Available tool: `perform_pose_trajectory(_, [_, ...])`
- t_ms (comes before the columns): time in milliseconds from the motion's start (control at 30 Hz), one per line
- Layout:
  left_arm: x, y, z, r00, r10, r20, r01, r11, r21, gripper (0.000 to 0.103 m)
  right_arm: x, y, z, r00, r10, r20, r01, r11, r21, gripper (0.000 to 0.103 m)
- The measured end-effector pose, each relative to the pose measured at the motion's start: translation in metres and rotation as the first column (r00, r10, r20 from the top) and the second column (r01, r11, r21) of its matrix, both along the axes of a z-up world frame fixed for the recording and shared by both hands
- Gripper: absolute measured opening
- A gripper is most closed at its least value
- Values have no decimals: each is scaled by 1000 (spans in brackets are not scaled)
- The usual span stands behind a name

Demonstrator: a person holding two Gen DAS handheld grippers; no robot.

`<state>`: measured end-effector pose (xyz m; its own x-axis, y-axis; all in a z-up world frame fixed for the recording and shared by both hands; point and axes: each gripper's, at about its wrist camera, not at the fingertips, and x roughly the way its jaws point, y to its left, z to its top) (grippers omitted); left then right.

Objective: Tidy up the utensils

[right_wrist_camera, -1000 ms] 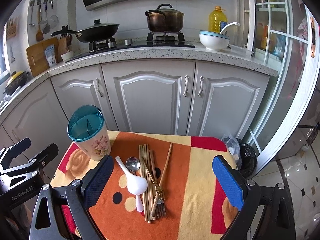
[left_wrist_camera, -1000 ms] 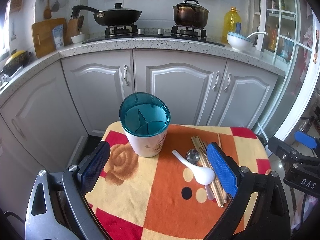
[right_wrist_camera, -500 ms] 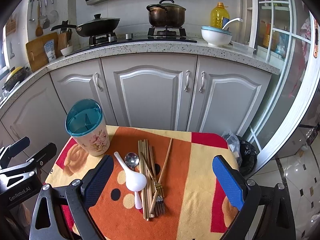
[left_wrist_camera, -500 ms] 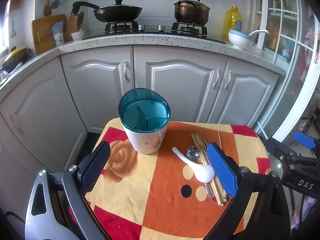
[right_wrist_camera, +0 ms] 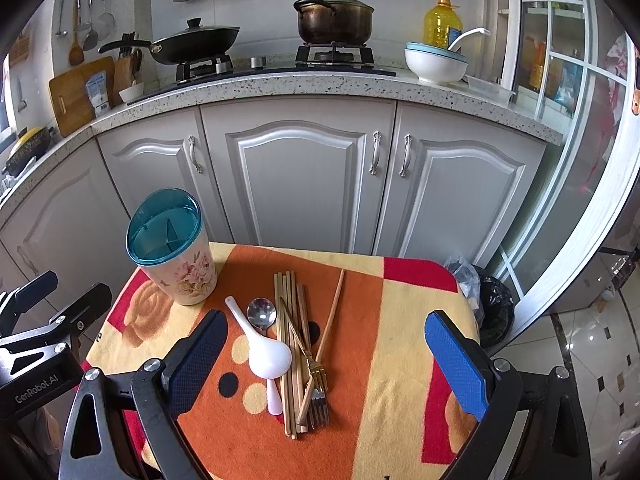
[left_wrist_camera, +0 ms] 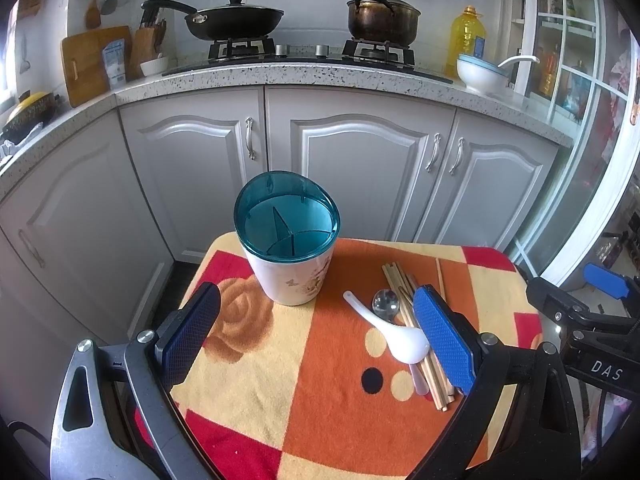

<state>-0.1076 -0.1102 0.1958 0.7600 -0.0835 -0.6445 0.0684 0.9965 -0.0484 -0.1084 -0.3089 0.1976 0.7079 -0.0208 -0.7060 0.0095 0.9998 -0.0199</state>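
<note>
A floral utensil holder (left_wrist_camera: 289, 264) with a teal divided top (right_wrist_camera: 164, 226) stands at the table's far left. Right of it lie a white ceramic spoon (right_wrist_camera: 265, 350), a metal spoon (right_wrist_camera: 261, 314), several wooden chopsticks (right_wrist_camera: 289, 344) and forks (right_wrist_camera: 318, 396); the white spoon (left_wrist_camera: 394, 334) and chopsticks (left_wrist_camera: 416, 344) also show in the left wrist view. My left gripper (left_wrist_camera: 316, 336) is open and empty, near the table's front, below the holder. My right gripper (right_wrist_camera: 326, 364) is open and empty, with the utensil pile between its fingers, above the cloth.
The small table wears an orange, red and yellow cloth (right_wrist_camera: 400, 344). Grey kitchen cabinets (right_wrist_camera: 300, 184) stand behind it, with a counter holding a wok (right_wrist_camera: 196, 42), a pot (right_wrist_camera: 334, 18) and a bowl (right_wrist_camera: 434, 64). A black bin bag (right_wrist_camera: 492, 304) sits right of the table.
Both views have shifted slightly: the table and holder sit a little lower in frame and more of the counter shows. Nothing on the table has moved.
</note>
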Motion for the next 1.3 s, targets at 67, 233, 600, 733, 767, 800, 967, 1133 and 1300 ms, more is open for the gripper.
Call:
perform_pose_trajectory(67, [1,0,0,1000,-1,1,1,1000,-2,98,0,0,1,1000,-1,2,1,1000,0,99])
perform_pose_trajectory(233, [0,-1,0,1000,-1,1,1,1000,-3,98,0,-1,1,1000,-5,3,5,1000,7,99])
perform_pose_trajectory(600, [1,-3,0,1000,-5,3,5,1000,-13,98,0,-4,-1,1000,-7,-5,7,1000,8,99])
perform_pose_trajectory(733, [4,-3,-2,1000,-4,-6,4,1000,-14,98,1,-6,-3,1000,-9,-13,9,1000,8,99])
perform_pose_trajectory(767, [4,-3,-3,1000,-4,-7,4,1000,-14,98,1,-6,-4,1000,-11,-14,11,1000,6,99])
perform_pose_trajectory(800, [4,-2,-3,1000,-3,-8,3,1000,-14,98,2,-6,-4,1000,-11,-15,11,1000,6,99])
perform_pose_trajectory(967, [7,-2,-7,1000,1,-19,-1,1000,-10,98,5,-6,-7,1000,-8,-25,8,1000,2,99])
perform_pose_trajectory(1133, [11,-1,-13,999,11,-43,-11,1000,-15,98,8,-7,-12,999,-4,-39,4,1000,6,99])
perform_pose_trajectory(1300, [15,-3,-16,999,13,-50,-14,1000,-10,98,12,-10,-16,999,-8,-49,9,1000,9,99])
